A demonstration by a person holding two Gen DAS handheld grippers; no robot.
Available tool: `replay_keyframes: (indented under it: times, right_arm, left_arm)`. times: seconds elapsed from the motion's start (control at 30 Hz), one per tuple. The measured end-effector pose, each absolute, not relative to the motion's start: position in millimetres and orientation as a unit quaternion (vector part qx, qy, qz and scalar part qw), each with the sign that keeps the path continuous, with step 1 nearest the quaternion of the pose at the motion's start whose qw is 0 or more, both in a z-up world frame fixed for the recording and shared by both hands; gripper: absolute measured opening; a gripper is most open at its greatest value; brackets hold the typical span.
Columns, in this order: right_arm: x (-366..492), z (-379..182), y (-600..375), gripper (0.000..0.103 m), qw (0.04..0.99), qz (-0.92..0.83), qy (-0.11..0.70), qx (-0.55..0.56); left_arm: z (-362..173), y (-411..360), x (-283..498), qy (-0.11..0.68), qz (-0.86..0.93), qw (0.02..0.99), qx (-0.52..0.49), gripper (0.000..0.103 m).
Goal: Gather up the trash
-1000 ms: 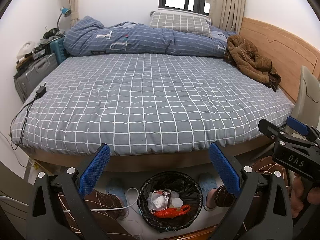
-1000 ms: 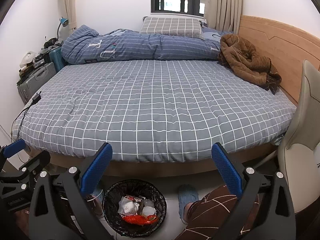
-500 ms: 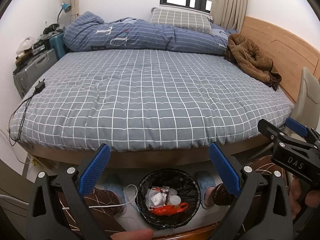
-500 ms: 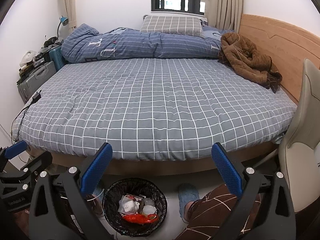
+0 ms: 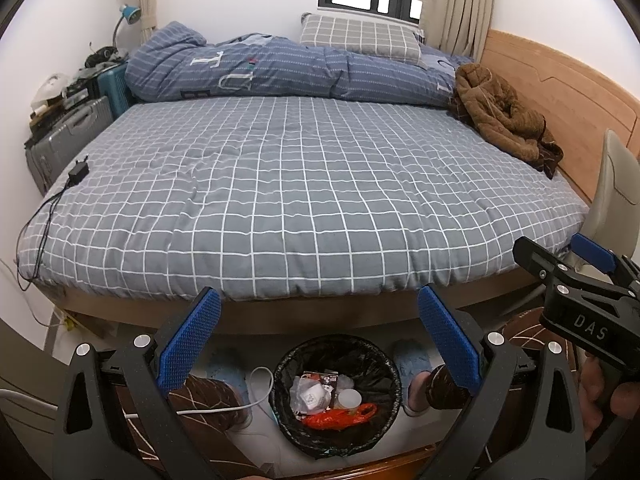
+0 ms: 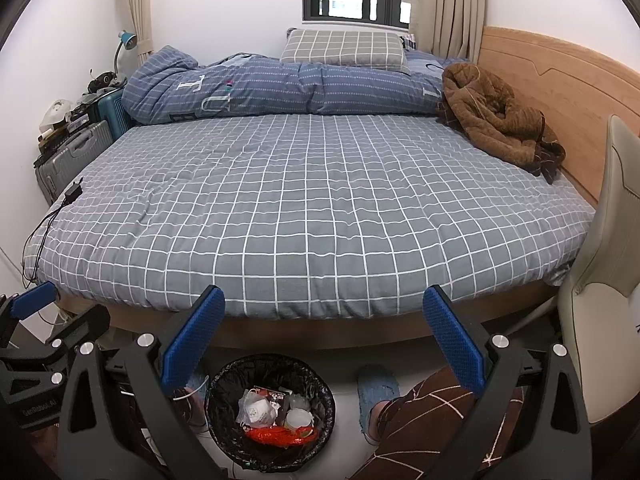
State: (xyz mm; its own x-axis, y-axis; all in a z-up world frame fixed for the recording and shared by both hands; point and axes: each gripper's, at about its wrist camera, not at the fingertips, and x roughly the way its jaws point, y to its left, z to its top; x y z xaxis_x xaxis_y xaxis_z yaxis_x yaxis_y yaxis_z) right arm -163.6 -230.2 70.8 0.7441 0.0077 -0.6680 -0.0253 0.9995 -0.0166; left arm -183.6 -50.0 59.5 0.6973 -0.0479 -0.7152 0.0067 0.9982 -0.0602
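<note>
1. Trash (image 5: 334, 404) lies in a black-lined bin (image 5: 384, 364) on the floor, below and between the blue pads of the left tool (image 5: 318, 342): a white mask, a pale cup and a red wrapper.
2. Left tool: pads spread wide apart, nothing held between them.
3. Right tool (image 6: 323, 342): pads likewise spread wide and empty; the bin (image 6: 224, 384) sits below it, toward its left pad (image 6: 192, 340).
4. Beyond both tools stretches a bed (image 5: 288, 184) with a grey checked cover, bare across its middle.
5. At the far right of the bed, a brown jacket (image 5: 500, 116) lies crumpled against the wooden headboard (image 5: 560, 88).
6. At the bed's left edge lies a black charger (image 5: 79, 170) with its cable trailing over the side.
7. Slippered feet (image 6: 376, 392) stand just beside the bin.
</note>
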Motion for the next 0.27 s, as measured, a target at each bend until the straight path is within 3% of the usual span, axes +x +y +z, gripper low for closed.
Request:
replay_keyframes:
  times: [0.27]
  right_arm:
    - [-166.3,65.5,-226.3,0.095,0.933,0.013,0.360,-0.013]
  left_arm:
    - [55.4,-43.8,-181.8,0.394,-0.008,0.919,-0.027,0.096]
